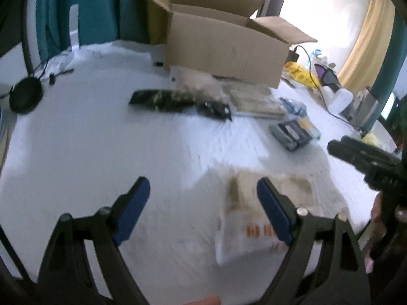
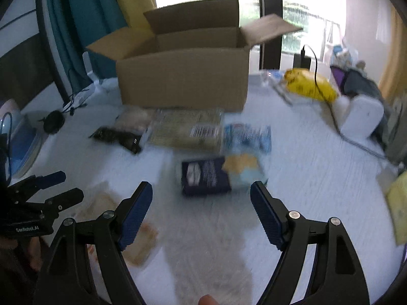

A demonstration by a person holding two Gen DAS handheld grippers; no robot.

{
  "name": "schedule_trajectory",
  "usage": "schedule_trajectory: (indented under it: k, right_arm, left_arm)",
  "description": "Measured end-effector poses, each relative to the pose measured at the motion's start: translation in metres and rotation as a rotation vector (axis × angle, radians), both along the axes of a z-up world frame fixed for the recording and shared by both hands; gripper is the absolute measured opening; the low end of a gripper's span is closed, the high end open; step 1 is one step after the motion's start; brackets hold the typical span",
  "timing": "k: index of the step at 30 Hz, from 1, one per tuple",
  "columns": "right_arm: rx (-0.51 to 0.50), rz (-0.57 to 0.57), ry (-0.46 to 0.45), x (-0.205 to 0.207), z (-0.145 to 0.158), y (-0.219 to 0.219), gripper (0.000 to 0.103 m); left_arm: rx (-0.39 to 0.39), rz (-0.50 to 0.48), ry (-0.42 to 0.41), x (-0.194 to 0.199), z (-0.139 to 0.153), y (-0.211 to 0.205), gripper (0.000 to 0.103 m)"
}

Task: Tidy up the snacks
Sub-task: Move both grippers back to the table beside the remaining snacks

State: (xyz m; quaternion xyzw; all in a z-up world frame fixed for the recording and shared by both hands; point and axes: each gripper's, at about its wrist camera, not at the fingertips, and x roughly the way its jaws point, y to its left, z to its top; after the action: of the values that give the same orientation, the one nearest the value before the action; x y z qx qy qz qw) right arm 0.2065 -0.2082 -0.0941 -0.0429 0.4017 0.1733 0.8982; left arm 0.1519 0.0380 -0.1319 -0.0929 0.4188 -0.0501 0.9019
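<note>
Both claws are held wide open, nothing gripped. The pale packet is lying just ahead-right of the left claw, long axis pointing away. The right claw is nearer the navy pack.

From my seat, the cardboard box stands at the far side of the table, flaps open. Just before it lies a row of snack packets: the flat tray pack in the middle, a dark packet to its left, a crinkled bag to its right. Nearer me lies the boxed snack. My left gripper hangs over a wrapped packet; my right gripper is right of it.
</note>
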Motion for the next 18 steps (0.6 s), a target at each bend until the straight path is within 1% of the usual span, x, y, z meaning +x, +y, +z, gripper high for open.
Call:
schedule_trajectory:
  k: [4,6,7,10,16,17,18]
  right_arm:
    - [0.042,0.004,0.052,-0.017,-0.011,0.001,0.082]
    - [0.069,0.021,0.093,-0.028,-0.02,0.006,0.082]
    - [0.07,0.029,0.102,-0.032,-0.023,0.009,0.082]
    - [0.088,0.04,0.136,-0.041,-0.033,0.017,0.082]
    - [0.187,0.094,0.234,-0.043,-0.05,0.036,0.082]
    - [0.175,0.095,0.208,-0.045,-0.048,0.041,0.082]
    - [0.172,0.112,0.214,-0.046,-0.049,0.046,0.081]
  left_arm:
    - [0.026,-0.035,0.025,-0.014,-0.009,-0.006,0.087]
    - [0.014,-0.031,0.044,-0.019,-0.017,-0.006,0.087]
    - [0.003,-0.027,0.039,-0.021,-0.019,-0.005,0.087]
    - [0.003,-0.03,0.011,-0.026,-0.02,-0.005,0.087]
    - [0.0,-0.04,-0.028,-0.029,-0.022,-0.004,0.087]
    - [0.0,-0.039,-0.031,-0.029,-0.022,-0.003,0.087]
    - [-0.011,-0.034,-0.035,-0.029,-0.023,-0.001,0.087]
